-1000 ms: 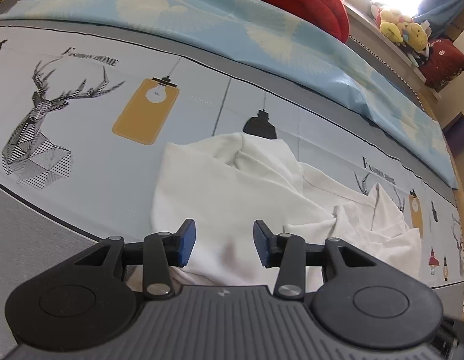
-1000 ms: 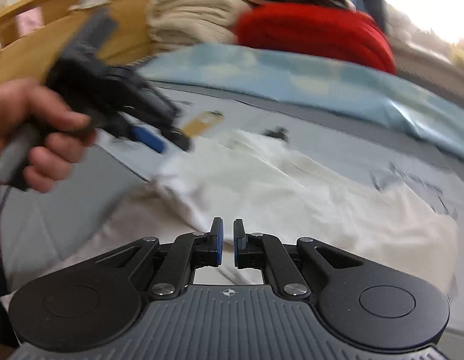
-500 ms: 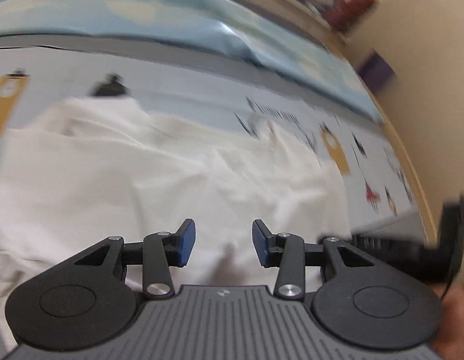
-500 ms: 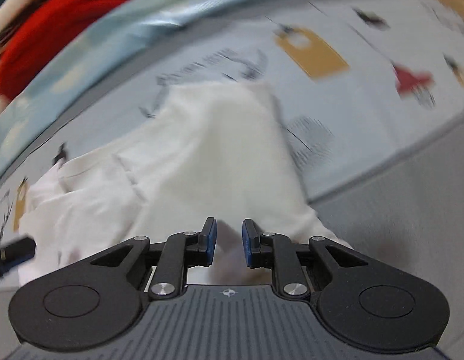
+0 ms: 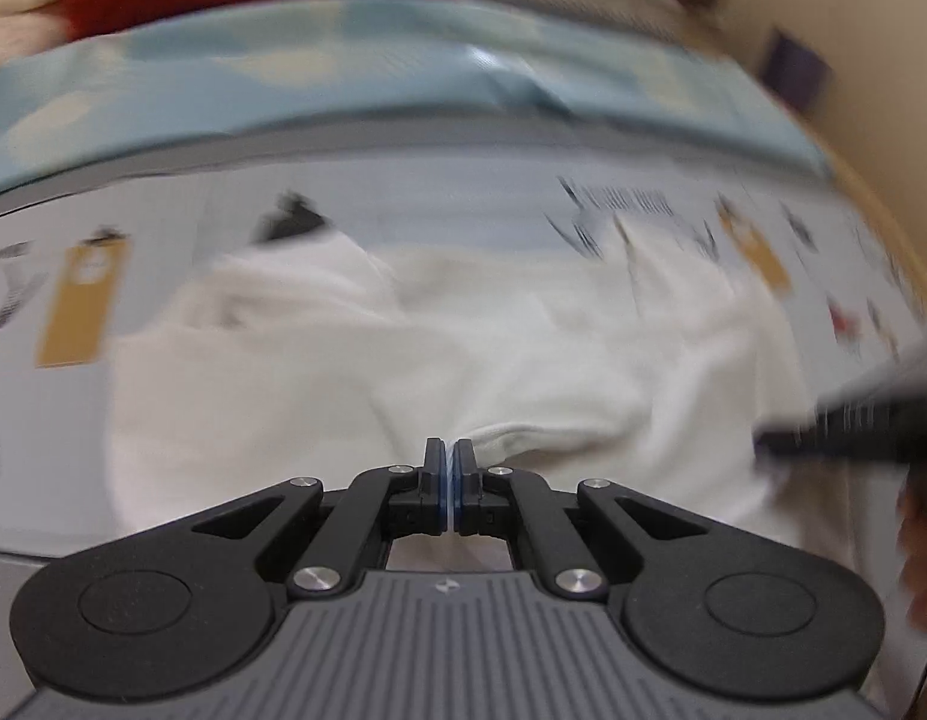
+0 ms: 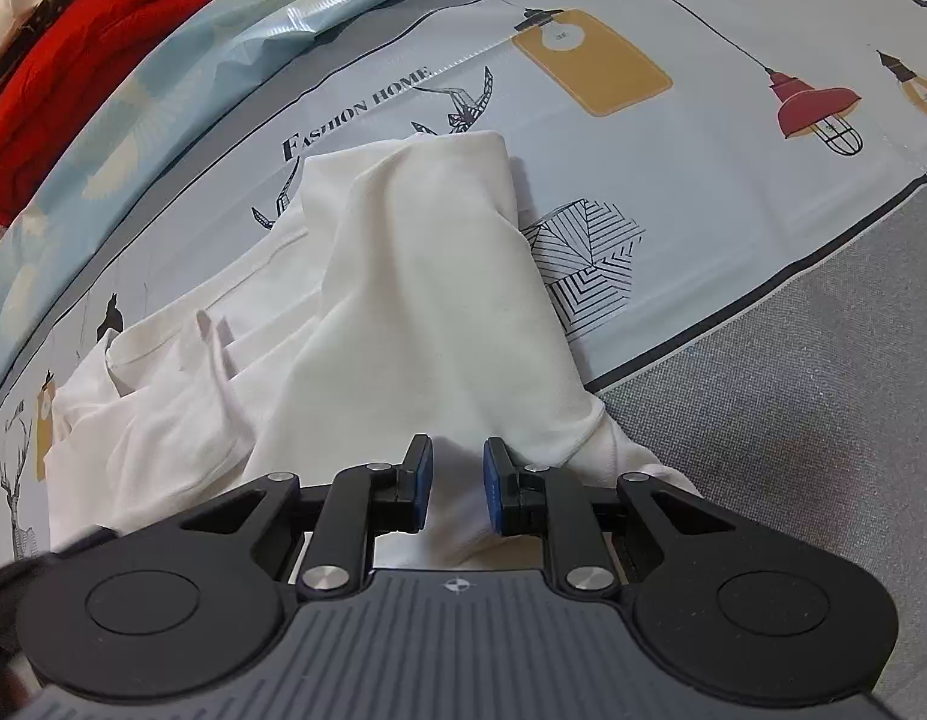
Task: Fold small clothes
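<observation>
Shirt (image 6: 415, 300), white, lies crumpled mid-frame on the printed sheet (image 6: 703, 192). Looks light, limp and thin; likely to sag and drag, not slip. Left gripper (image 5: 449, 462) pinched closed at the near hem, apparently on a fold of cloth. Right gripper (image 6: 457, 468) part open over the near edge, holding nothing. Best hold: hem corners.
</observation>
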`<act>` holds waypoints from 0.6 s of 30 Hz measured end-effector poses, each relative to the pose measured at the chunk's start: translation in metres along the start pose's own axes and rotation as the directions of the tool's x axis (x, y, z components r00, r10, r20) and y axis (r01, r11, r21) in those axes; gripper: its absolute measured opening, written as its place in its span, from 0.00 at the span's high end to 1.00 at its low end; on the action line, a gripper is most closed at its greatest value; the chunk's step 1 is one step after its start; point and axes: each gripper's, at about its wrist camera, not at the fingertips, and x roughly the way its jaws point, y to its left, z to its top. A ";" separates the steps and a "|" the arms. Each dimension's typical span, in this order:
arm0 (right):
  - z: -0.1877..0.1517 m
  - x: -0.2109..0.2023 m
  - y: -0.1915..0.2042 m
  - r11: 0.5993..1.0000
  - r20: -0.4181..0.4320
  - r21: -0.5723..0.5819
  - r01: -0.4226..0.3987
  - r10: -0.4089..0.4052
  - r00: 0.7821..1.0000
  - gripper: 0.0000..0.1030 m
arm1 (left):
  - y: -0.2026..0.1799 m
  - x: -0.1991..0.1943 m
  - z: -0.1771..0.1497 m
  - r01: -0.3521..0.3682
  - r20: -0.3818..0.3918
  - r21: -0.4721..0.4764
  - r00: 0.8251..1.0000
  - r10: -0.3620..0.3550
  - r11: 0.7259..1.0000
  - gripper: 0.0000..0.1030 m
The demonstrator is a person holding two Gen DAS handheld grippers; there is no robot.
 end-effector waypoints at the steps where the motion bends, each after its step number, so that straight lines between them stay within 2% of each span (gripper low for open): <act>1: 0.001 0.002 0.001 1.000 0.000 0.003 0.002 -0.002 1.000 0.81 | 0.013 -0.006 0.003 -0.039 0.002 -0.072 0.999 0.039 0.997 0.99; 2: 0.000 0.003 0.002 1.000 0.000 0.003 0.005 -0.005 1.000 0.81 | 0.029 -0.010 0.005 -0.089 -0.013 -0.165 0.996 0.088 0.982 1.00; 3: 0.000 0.003 0.003 1.000 0.001 0.002 0.009 -0.009 1.000 0.81 | 0.043 -0.013 0.008 -0.171 -0.045 -0.267 0.985 0.165 0.948 1.00; 4: 0.000 0.003 0.003 1.000 0.002 0.002 0.013 -0.013 1.000 0.81 | 0.064 -0.018 0.003 -0.253 -0.089 -0.386 0.967 0.237 0.887 1.00; 5: 0.000 0.004 0.004 1.000 0.003 0.002 0.019 -0.019 1.000 0.81 | 0.084 -0.021 -0.004 -0.287 -0.130 -0.486 0.958 0.257 0.825 0.99; 6: -0.001 0.004 0.004 1.000 0.003 0.006 0.022 -0.022 1.000 0.81 | 0.102 -0.022 -0.011 -0.292 -0.168 -0.566 0.957 0.238 0.771 0.99; 7: -0.001 0.004 0.005 1.000 0.004 0.010 0.024 -0.024 1.000 0.81 | 0.114 -0.023 -0.016 -0.278 -0.180 -0.632 0.961 0.212 0.724 0.99; 8: -0.001 0.005 0.005 1.000 0.004 0.013 0.026 -0.026 1.000 0.81 | 0.120 -0.026 -0.017 -0.248 -0.160 -0.674 0.969 0.191 0.696 0.99; 9: -0.001 0.005 0.005 0.999 0.004 0.015 0.028 -0.028 1.000 0.81 | 0.117 -0.029 -0.011 -0.200 -0.115 -0.666 0.979 0.165 0.719 0.95; 10: -0.001 0.005 0.005 0.999 0.004 0.018 0.030 -0.030 1.000 0.81 | 0.108 -0.029 -0.001 -0.155 -0.077 -0.612 0.988 0.136 0.776 0.89; 11: -0.001 0.005 0.006 0.999 0.004 0.022 0.031 -0.031 1.000 0.81 | 0.093 -0.027 0.010 -0.110 -0.042 -0.526 0.994 0.104 0.843 0.72; 12: 0.000 0.005 0.006 0.999 0.004 0.024 0.032 -0.032 0.999 0.81 | 0.078 -0.024 0.018 -0.078 -0.017 -0.453 0.997 0.079 0.888 0.66; 13: -0.001 0.005 0.006 0.999 0.005 0.027 0.033 -0.033 0.999 0.81 | 0.063 -0.023 0.022 -0.039 0.010 -0.391 0.999 0.047 0.919 0.66; 16: -0.002 0.004 0.007 0.999 0.005 0.033 0.037 -0.037 0.999 0.81 | 0.027 -0.012 0.025 0.057 0.031 -0.252 0.998 -0.051 0.966 0.63; 18: -0.003 0.002 0.007 0.999 0.004 0.035 0.037 -0.037 0.999 0.81 | 0.004 -0.005 0.023 0.038 0.014 -0.157 0.999 -0.036 0.987 0.62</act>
